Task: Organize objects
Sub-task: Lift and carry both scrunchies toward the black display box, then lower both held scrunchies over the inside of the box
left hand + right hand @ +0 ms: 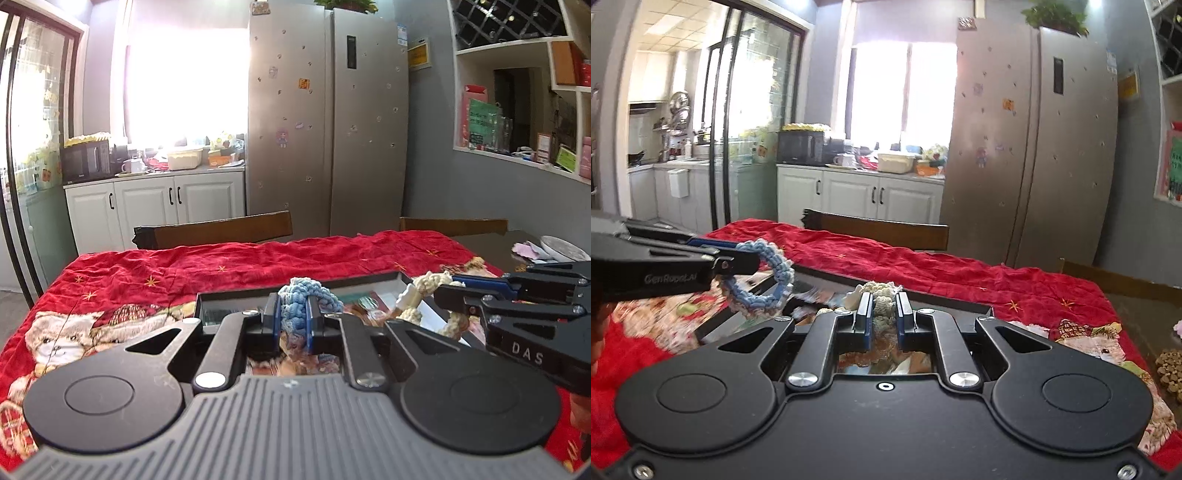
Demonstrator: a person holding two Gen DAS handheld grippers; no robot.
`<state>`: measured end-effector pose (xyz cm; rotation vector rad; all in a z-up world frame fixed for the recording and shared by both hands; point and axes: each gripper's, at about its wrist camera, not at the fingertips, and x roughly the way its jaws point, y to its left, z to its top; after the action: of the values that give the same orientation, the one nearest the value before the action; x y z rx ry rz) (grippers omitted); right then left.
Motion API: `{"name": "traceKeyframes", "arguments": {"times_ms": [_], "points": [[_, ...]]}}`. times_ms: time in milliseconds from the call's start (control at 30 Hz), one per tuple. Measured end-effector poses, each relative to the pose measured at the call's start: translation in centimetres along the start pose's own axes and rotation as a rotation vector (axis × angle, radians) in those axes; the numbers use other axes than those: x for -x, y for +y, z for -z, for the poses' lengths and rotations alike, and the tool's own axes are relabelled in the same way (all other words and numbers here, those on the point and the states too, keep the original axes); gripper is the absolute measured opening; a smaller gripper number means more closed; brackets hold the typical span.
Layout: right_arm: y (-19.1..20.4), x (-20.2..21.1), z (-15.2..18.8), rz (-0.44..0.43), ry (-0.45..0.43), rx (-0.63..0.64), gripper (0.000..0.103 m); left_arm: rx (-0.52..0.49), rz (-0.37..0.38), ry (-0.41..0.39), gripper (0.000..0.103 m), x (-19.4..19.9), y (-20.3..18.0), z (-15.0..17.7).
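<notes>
A kitchen-dining room is showing behind the work area: a steel two-door fridge point(328, 122), white cabinets point(155, 210) under a bright window, and two wooden chair backs point(214, 230) standing at the far edge of the table. A red cloth point(229, 266) with gold stars and a bear print is covering most of the table; bare dark tabletop point(491, 243) is showing at the far right corner.

A shallow black tray point(236, 291) is lying on the cloth near the middle of the near edge, with printed cards or pictures inside; detail is blurred.

Left gripper point(293, 321) is holding a blue crochet ring point(303, 299), with both pads pressing against the yarn. In the right wrist view the ring point(764, 273) is hanging from the fingertips above the tray's left edge, clear of the cloth.

Right gripper point(884, 317) is clamping a cream crochet piece point(882, 295) between its pads. In the left wrist view that piece point(424, 295) is dangling over the tray's right side; contact with the tray cannot be judged.

The two grippers are sitting close beside each other over the tray.

A brown knobbly object point(1171, 369) is lying at the right edge of the table.
</notes>
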<state>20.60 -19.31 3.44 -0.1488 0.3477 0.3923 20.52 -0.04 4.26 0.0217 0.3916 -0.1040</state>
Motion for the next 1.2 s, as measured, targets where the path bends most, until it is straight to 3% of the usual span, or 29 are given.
{"name": "traceKeyframes", "arguments": {"times_ms": [267, 600, 933, 1200], "points": [[-2.7, -6.5, -2.0, 0.063, 0.025, -0.062, 0.012, 0.022, -0.015, 0.057, 0.015, -6.4, 0.6, -1.1], [-4.5, -14.0, -0.8, 0.103, 0.099, -0.139, 0.012, 0.095, -0.012, 0.118, 0.015, -13.1, 1.9, -0.8], [-5.1, -18.5, 0.5, 0.125, 0.187, -0.161, 0.012, 0.115, 0.0, 0.19, 0.015, -16.3, 2.6, 0.4], [-5.2, -20.2, 1.2, 0.178, 0.249, -0.177, 0.012, 0.116, -0.035, 0.232, 0.016, -17.3, 2.8, 0.8]]}}
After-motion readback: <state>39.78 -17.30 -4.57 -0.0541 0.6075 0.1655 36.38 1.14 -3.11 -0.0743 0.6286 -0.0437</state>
